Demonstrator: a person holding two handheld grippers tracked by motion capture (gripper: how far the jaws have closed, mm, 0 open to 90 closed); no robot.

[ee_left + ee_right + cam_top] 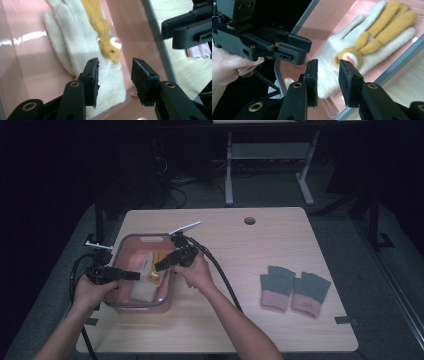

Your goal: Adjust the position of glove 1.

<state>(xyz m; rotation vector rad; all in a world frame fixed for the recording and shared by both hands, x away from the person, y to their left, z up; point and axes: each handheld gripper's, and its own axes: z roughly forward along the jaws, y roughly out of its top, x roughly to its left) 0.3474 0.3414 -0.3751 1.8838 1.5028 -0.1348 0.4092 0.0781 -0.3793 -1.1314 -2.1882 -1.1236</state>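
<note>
Inside a pink plastic bin with a grey rim [119, 307], set at the left end of a pale wood-grain bench [240, 250], a fuzzy cream knit glove [342, 53] lies flat on the glossy floor, fingers spread. Resting on top of it is a mustard-yellow knit glove [384, 27] of the same fleecy texture, with a small round white-and-orange patch near its cuff; no writing can be read on either. Both black two-jaw tools hang over the bin. The left gripper [114, 77] comes in over the bin's left rim, its jaws spread with nothing between them, hovering just above the cream glove's cuff; the ribbed foam pads [93, 77] look chipped along their edges. The right gripper [328, 80] reaches in from the bin's right rim, jaws likewise apart and empty, poised near the same cuff and the orange patch. The two grippers point toward each other, close but not touching. Well apart, on the right side of the bench, a pair of grey-green fingerless mitts with pink cuffs [294, 289] lies side by side; a small label on one is too small to read.
</note>
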